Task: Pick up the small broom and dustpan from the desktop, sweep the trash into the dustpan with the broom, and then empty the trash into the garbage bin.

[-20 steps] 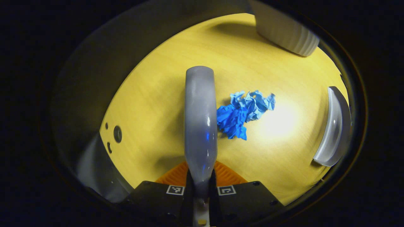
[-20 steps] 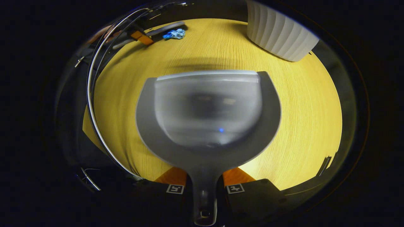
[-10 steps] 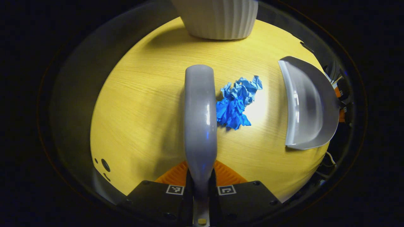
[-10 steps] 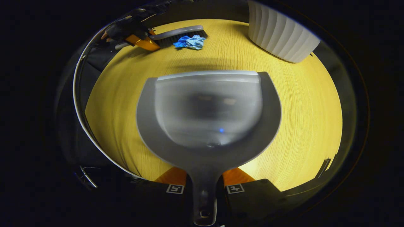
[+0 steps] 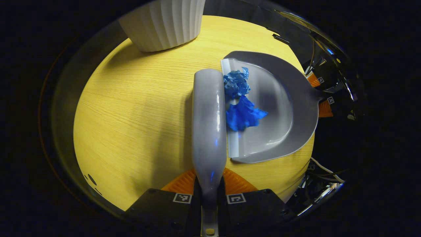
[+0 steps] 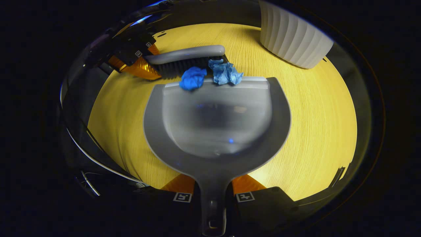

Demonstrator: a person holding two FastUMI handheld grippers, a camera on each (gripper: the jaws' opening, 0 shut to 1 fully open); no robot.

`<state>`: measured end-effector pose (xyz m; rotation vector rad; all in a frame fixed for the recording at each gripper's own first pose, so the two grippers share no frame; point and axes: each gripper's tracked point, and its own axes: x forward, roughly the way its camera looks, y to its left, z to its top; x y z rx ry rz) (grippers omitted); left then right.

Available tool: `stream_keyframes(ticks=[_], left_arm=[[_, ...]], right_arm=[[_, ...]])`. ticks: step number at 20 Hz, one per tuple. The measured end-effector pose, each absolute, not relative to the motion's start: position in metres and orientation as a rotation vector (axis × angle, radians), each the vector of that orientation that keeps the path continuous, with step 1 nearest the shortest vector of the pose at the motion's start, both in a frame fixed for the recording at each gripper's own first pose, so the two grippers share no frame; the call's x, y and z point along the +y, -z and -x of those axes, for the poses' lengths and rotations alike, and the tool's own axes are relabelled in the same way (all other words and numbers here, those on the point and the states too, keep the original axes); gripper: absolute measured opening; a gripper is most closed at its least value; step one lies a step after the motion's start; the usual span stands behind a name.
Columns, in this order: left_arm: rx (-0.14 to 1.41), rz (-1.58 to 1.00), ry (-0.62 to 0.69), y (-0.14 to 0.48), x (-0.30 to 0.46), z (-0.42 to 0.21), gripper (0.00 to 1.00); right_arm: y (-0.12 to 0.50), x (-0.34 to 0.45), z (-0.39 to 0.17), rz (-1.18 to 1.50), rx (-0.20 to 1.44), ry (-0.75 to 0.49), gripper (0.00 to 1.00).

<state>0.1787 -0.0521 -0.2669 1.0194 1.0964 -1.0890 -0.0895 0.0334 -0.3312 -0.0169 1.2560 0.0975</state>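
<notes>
Wooden desktop (image 5: 138, 108), broom (image 5: 209, 125), dustpan (image 6: 217, 131)

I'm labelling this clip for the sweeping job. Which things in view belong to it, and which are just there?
In the job:
broom, in the left gripper
dustpan, in the right gripper
blue paper, at the dustpan's lip
white ribbed bin

Just there:
cables beside the table

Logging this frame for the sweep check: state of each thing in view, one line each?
broom: clamped in left gripper, bristles against the paper
dustpan: handle clamped in right gripper, front lip down on the desktop
blue crumpled paper: across the dustpan lip, partly inside
white ribbed bin: upright on the desktop, apart from the dustpan
</notes>
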Motion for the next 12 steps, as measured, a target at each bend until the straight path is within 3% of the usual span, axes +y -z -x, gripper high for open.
stream_keyframes(ticks=[4, 5, 6, 12], left_arm=[[1.204, -0.83, 1.078, 0.258, -0.054, -0.143, 0.27], [1.221, -0.772, 1.065, 0.253, -0.055, -0.137, 0.21], [1.218, -0.728, 1.054, 0.25, -0.056, -0.132, 0.27], [1.138, -0.527, 0.887, 0.243, -0.038, -0.12, 0.24]], right_arm=[[0.329, 0.035, 0.084, -0.003, 1.217, -0.087, 0.34], [0.329, 0.036, 0.083, -0.011, 1.213, -0.083, 0.34], [0.329, 0.036, 0.082, -0.014, 1.212, -0.083, 0.34], [0.324, 0.033, 0.083, -0.035, 1.183, -0.097, 0.34]])
